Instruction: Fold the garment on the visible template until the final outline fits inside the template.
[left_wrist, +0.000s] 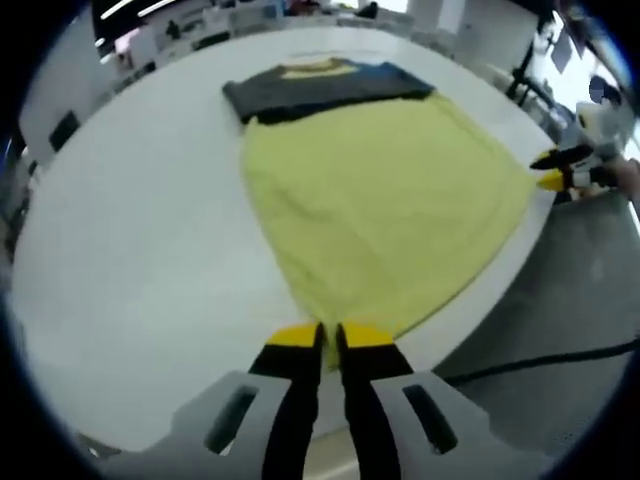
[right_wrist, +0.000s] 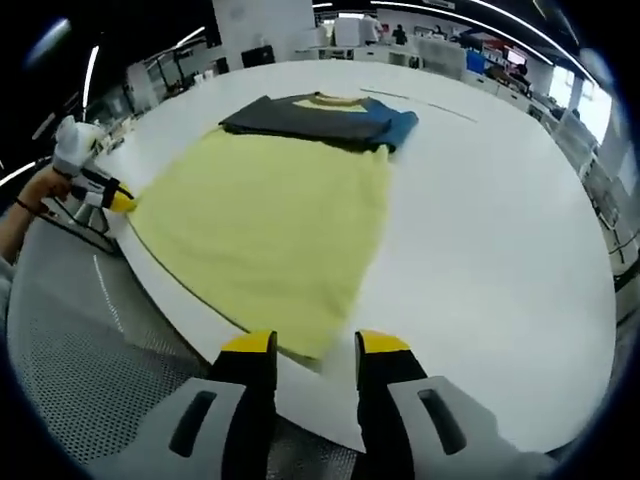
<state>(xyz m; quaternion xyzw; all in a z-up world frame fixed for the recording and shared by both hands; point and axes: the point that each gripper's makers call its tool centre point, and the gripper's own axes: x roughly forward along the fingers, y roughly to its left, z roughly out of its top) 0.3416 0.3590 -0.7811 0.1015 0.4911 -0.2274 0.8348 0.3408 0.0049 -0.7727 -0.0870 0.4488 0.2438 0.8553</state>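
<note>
A yellow T-shirt (left_wrist: 380, 200) with a dark grey chest and sleeves (left_wrist: 320, 90) lies flat on the white table (left_wrist: 130, 250), its hem towards me. My left gripper (left_wrist: 328, 345) is at the table's near edge, shut on one hem corner. It appears in the right gripper view as the left gripper (right_wrist: 118, 200), held by a hand at the shirt's (right_wrist: 270, 220) left hem corner. My right gripper (right_wrist: 315, 348) is open, and the other hem corner lies just ahead of its jaws. It comes into the left gripper view as the right gripper (left_wrist: 552, 170), beside that corner.
The white table (right_wrist: 480, 230) reaches far beyond the shirt. Its near edge runs just under both hem corners. Below it lie grey floor (left_wrist: 580, 300) with a black cable (left_wrist: 540, 365) and a perforated grey surface (right_wrist: 70, 350). Desks and equipment stand in the background.
</note>
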